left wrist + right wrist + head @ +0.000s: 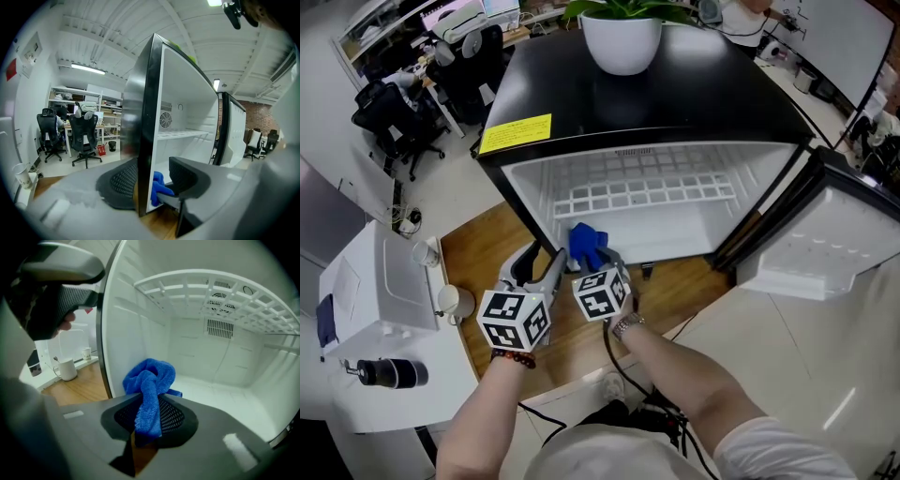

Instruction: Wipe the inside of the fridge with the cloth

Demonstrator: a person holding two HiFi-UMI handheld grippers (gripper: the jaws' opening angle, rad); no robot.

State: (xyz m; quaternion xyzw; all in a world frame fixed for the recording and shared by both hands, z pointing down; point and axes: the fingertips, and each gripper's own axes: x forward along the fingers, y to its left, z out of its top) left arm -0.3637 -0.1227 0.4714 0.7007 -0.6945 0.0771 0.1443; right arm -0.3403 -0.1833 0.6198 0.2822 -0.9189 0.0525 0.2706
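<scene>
Holding the blue cloth [586, 244] in the right claw [600, 262], jaws pinched on a bunched fold, at the lower left of the fridge [647, 112] opening. Faces straight into the cavity, with floor and back wall ahead. Contains only a wire shelf [647, 192]. Shows left claw [542, 267] spread wide astride the left wall edge, gripping nothing.

Bright, even lighting; fisheye-warped, dark-vignetted edges.

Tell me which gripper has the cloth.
The right gripper: the blue cloth is pinched between its jaws at the fridge opening. The left gripper has its jaws apart around the fridge's left wall edge, with no cloth in them.
</scene>
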